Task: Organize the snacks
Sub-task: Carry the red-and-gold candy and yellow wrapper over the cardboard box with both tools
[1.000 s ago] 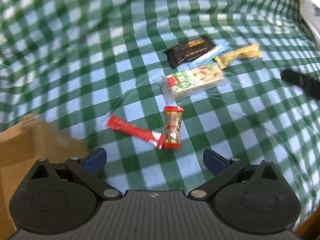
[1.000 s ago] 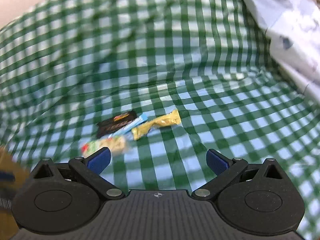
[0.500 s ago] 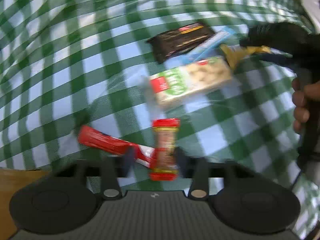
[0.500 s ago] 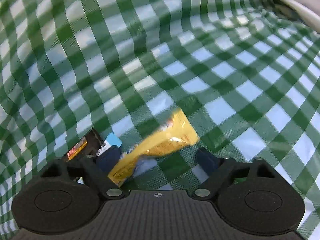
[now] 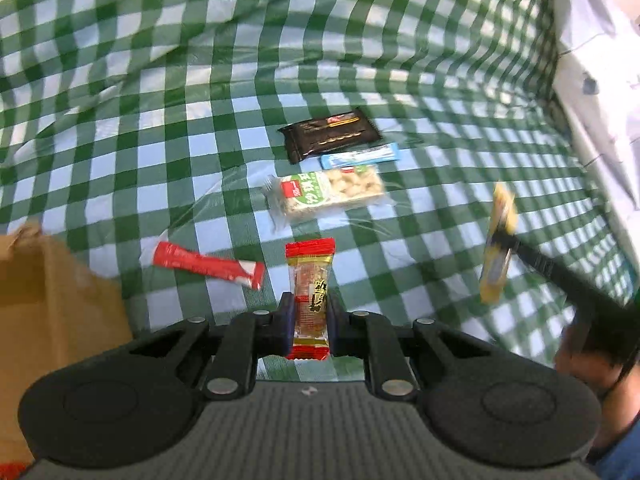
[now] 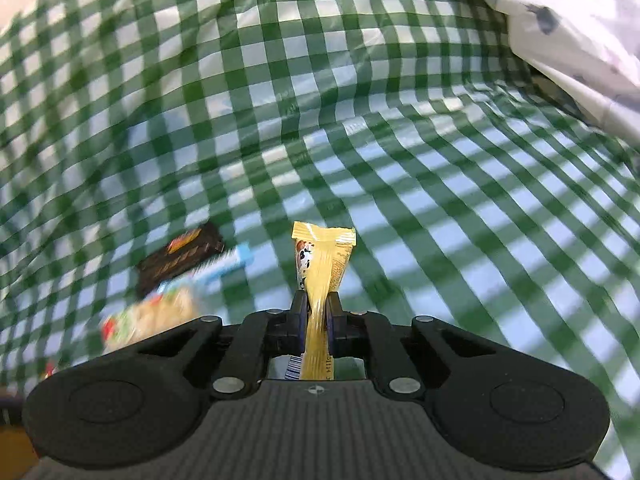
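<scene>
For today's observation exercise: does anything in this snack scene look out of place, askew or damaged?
Nothing looks damaged or spilled. The checked cloth is rumpled at the back. The black packet, blue stick, nut bar and red stick lie loose at odd angles.

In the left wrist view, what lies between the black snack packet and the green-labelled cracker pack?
A light blue wrapped bar lies between the black snack packet and the green-labelled cracker pack, close against both. The left wrist view shows it sharply; the right wrist view is blurred.
</scene>
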Available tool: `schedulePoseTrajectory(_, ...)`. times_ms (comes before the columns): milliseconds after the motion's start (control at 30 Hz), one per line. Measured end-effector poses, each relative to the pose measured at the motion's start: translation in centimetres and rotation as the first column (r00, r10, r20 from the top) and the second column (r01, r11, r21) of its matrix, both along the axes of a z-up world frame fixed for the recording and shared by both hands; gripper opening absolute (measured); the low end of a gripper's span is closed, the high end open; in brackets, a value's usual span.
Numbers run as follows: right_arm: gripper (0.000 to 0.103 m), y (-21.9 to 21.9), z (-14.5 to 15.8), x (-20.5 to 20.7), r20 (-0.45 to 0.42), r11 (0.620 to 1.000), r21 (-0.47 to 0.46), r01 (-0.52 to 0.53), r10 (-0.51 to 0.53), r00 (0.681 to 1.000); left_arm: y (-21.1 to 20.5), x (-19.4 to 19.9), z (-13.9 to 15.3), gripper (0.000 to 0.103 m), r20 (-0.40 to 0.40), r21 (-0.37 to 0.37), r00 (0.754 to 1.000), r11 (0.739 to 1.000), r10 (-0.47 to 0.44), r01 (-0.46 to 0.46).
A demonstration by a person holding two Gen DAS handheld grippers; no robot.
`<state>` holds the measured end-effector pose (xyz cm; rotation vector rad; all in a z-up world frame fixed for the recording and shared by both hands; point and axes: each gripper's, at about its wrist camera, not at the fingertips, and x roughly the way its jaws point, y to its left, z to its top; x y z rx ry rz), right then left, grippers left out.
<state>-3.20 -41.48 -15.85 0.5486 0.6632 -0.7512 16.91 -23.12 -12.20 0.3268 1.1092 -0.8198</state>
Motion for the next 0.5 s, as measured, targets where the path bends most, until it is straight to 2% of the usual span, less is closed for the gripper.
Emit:
schedulePoseTrajectory(167,0.010,5.5,1.4,-4.7,0.025,0.998,0.061,-0.001,0.000,1.000,3.5,-3.4,3.5,0.017,0.029,-0.035,1.000,0.999,0.001,0.000)
schedulePoseTrajectory(300,0.010,10.2,3.7,-7.2,0.061,0.997,0.080,-0.025,0.021,0.998,7.4,-6.3,6.1,0.017,0.047,-0.056,0.999,0.998,0.007,-0.004)
schedulePoseTrajectory(500,0.010,17.1,9.0,-9.2,0.105,0.986,0.035,-0.164,0.160,0.982,14.6,-10.4,9.8,0.017,0.080,-0.070,0.995,0.996,0.051,-0.046)
